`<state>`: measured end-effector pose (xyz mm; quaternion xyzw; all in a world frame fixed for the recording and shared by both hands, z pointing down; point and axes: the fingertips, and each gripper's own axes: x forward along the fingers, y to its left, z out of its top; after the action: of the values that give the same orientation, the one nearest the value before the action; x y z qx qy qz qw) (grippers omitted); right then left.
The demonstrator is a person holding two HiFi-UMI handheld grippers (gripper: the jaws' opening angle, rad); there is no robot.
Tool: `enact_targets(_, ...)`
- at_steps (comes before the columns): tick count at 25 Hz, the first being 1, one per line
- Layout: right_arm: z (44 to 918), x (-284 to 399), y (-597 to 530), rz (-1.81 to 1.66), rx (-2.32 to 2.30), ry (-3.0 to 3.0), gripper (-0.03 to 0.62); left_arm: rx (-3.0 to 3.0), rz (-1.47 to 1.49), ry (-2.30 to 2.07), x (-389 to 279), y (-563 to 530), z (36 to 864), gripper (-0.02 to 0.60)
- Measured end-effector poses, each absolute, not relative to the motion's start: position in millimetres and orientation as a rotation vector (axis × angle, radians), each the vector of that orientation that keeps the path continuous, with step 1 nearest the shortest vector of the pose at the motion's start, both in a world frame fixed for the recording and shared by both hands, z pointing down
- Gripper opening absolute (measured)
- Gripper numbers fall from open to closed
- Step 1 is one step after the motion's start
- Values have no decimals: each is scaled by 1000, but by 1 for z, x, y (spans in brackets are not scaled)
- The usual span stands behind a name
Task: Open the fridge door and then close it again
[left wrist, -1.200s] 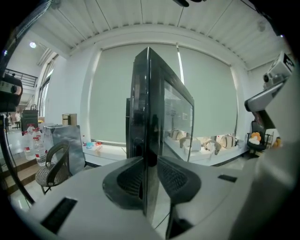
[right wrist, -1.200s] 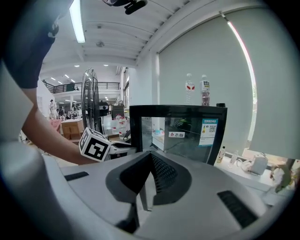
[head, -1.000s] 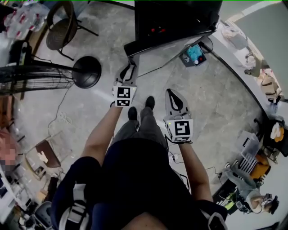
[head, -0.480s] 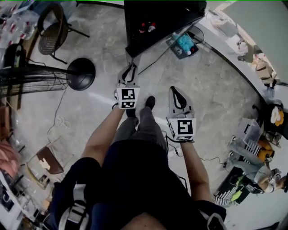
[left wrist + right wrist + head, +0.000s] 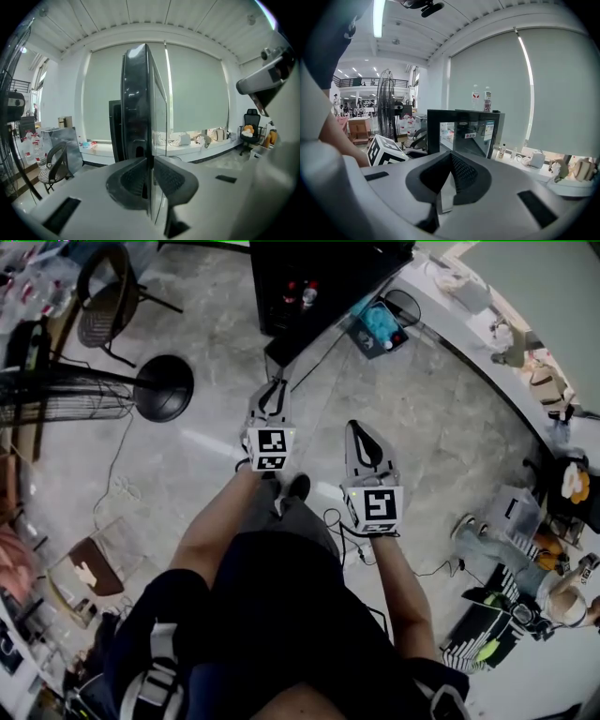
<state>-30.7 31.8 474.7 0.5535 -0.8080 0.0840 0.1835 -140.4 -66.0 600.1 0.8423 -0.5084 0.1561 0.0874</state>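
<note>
left gripper view: the left gripper (image 5: pixel 151 161) has just been closing its jaws. they now stand almost together, with a thin slit between the pads and nothing in it. straight ahead, in the middle of the frame, the fridge door (image 5: pixel 138 103) stands edge-on. its dark frame rises from just above the jaw tips into the upper part of the frame. that frame looks far wider than the slit, so i judge the door to be beyond the tips, let go rather than gripped.

right gripper view: the right gripper (image 5: pixel 450 159) is clenched on nothing, its pads meeting. the fridge (image 5: pixel 464 133) sits at the centre, above the jaws, with two bottles (image 5: pixel 480 98) on its top. the left gripper's marker cube (image 5: pixel 384 150) shows at lower left.

head view: compared with a second ago, the fridge has slid leftward along the top edge. the person's feet have shifted too: one shoe (image 5: pixel 298 487) now shows below the left gripper, where two showed before. both grippers sit much where they were, near the middle of the frame. the door still juts out open from the cabinet toward the left gripper.

the opening half looks done and the door hangs free. what is left is to swing it shut, probably with a push from the nearly closed left jaws.
</note>
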Motion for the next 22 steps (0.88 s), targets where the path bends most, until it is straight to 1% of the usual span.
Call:
enact_targets(13, 477, 26, 82, 218, 1523, -2328, 20, 2472, 475, -1582, -88, -21, 600, 55)
enact_targets(22, 481, 48, 100, 225, 1525, -2336, 20, 2502, 496, -1568, -62, -4, 601, 49)
